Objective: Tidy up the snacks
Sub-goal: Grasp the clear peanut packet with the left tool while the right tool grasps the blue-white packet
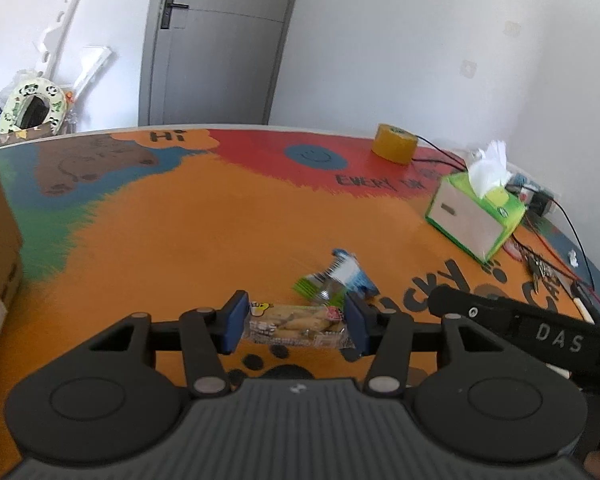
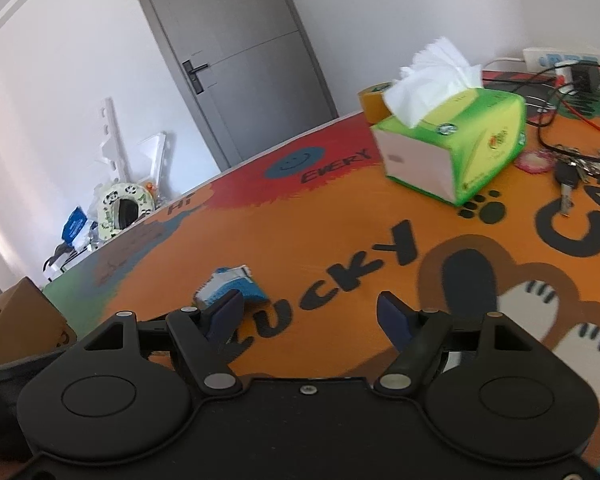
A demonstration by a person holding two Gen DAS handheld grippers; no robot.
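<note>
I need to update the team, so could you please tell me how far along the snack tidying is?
Nothing looks put away yet. In hand: the left gripper is closed on a clear-wrapped biscuit packet, pads on both ends. Left: a blue-and-white snack packet and a green one lie on the orange mat; the right gripper is open and empty.

Room: white walls; grey door, black handle; table with colourful cartoon mat; even daylight.
</note>
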